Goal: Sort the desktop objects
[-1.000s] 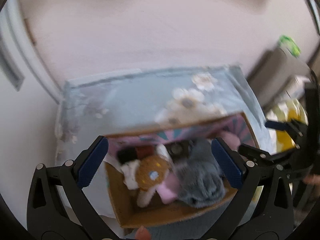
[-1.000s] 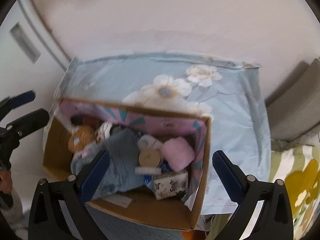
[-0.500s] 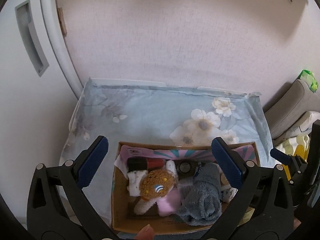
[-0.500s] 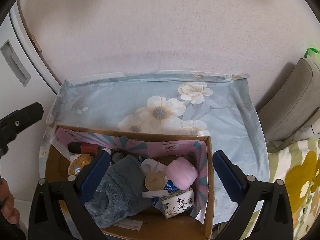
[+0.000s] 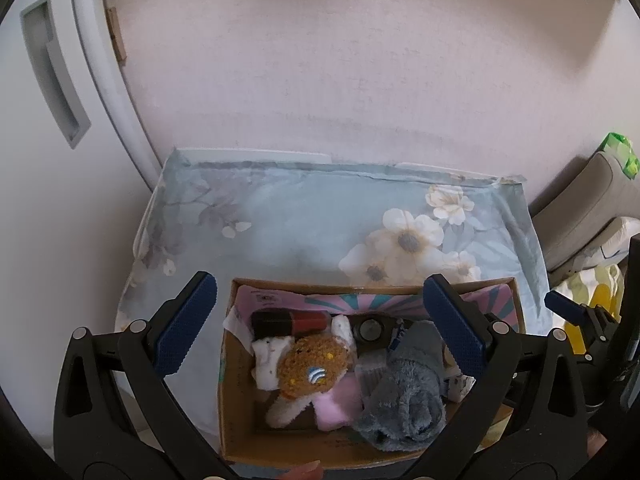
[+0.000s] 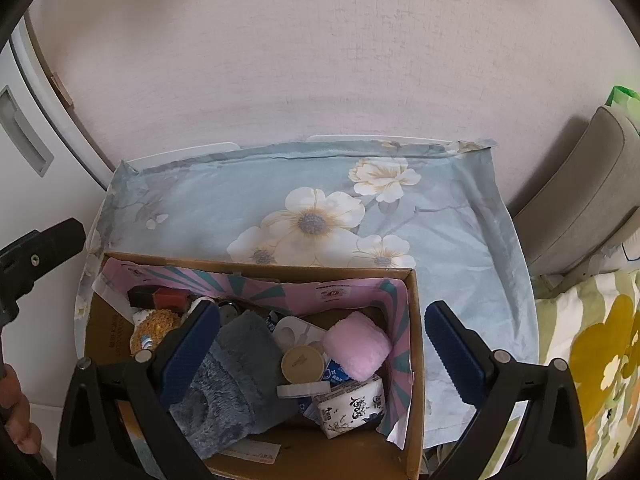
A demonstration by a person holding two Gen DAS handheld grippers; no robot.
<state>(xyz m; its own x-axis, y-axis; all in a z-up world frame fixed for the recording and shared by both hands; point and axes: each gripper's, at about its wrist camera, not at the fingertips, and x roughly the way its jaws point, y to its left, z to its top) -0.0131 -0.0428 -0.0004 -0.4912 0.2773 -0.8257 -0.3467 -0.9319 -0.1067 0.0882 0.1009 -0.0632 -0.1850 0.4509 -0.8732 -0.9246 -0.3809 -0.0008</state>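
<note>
Cardboard box (image 6: pixel 414 360) with pink lining sits on near edge of flowered blue cloth (image 6: pixel 208 200), crammed: grey fuzzy cloth (image 6: pixel 236 384), pink puff (image 6: pixel 358 346), tissue pack (image 6: pixel 352 406), brown knitted toy (image 5: pixel 312 366) (details blurry). Left gripper (image 5: pixel 316 326) and right gripper (image 6: pixel 320 354) hover above box, jaws wide apart, holding nothing.

Soft, even daylight fills both views, with no glare; the pale pink textured wall (image 5: pixel 340 72) darkens toward the corners; fisheye distortion bows the white door frame (image 5: pixel 104 80) at the edges; the light-blue floral cloth (image 6: pixel 320 208) is slightly soft; shadows are faint.
</note>
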